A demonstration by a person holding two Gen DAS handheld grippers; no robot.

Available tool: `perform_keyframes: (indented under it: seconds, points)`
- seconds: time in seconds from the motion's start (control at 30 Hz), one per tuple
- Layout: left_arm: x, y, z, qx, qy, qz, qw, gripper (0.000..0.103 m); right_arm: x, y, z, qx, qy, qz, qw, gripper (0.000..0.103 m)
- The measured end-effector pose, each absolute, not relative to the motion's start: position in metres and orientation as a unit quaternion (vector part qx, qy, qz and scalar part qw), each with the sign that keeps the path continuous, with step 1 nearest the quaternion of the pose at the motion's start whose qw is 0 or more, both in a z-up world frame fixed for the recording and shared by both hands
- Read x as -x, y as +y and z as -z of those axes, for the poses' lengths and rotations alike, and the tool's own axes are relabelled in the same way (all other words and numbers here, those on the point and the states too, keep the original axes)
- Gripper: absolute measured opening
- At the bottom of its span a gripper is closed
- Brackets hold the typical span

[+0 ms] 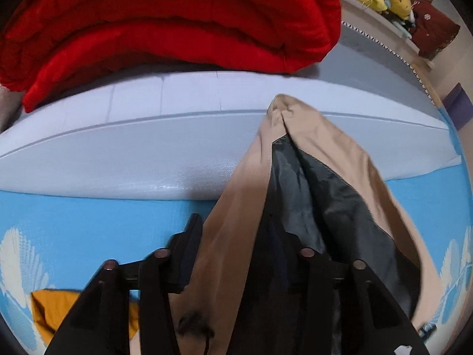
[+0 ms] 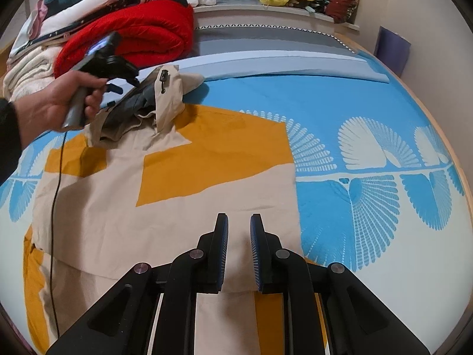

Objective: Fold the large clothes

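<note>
Your left gripper (image 1: 236, 251) has its fingers closed on the hood (image 1: 310, 159) of the jacket (image 2: 165, 195): beige cloth and dark lining fill the gap between them and spill forward, so the grip looks firm. In the right wrist view the same hood (image 2: 165, 94) is raised off the bed (image 2: 369, 103) while the body of the jacket lies flat. The hold appears meant to carry the hood over onto the body, a first fold.

Your right gripper (image 2: 239, 236) has its fingers (image 2: 221, 245) standing a little apart, with flat beige cloth visible between the pads. They press on nothing that can be made out. Whether the tips touch the cloth cannot be told. It sits over the lower part of the garment near its right edge, a sensible place to pin or pick up the hem.

The jacket, beige with orange panels, lies spread on the blue patterned bedcover, hood end toward the folded red blanket (image 2: 142, 32) and the pile of linen beside it.

Pose: your left hand (image 2: 68, 100) grips the tool handle from the left of the view, the gripper angled steeply downward toward the hood. A cable (image 2: 54, 207) trails from it across the jacket and may snag the fold. The right gripper also points down, less steeply.
</note>
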State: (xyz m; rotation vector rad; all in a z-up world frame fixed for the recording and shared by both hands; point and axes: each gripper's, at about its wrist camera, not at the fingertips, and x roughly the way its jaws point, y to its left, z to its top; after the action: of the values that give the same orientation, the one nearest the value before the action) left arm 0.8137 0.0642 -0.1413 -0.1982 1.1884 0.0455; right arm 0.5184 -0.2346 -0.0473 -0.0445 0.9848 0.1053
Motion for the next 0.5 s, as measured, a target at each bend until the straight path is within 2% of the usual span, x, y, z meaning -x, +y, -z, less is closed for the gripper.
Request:
perform_keyframes:
  seconds: [0.03,0.13,0.23,0.5]
  points:
    - [-0.815,0.063,0.143,0.080,0.563,-0.023,0.822,0.002,-0.520,-0.235,0.048,0.021,0.474,-0.049,0.879,0.017]
    - [-0.805,0.066,0.127,0.064,0.546,-0.031,0.835,0.003,-0.521,-0.235,0.045,0.015,0.475,-0.049,0.878,0.017]
    - [-0.774,0.064,0.089,0.048,0.509,0.002,0.859,0.003,-0.519,-0.238,0.036,0.014,0.468,-0.047,0.882,0.017]
    - [-0.600,0.028,-0.001,-0.047,0.415,0.109,0.902,0.002,-0.507,-0.254,0.012,-0.030,0.444,-0.038,0.895,0.017]
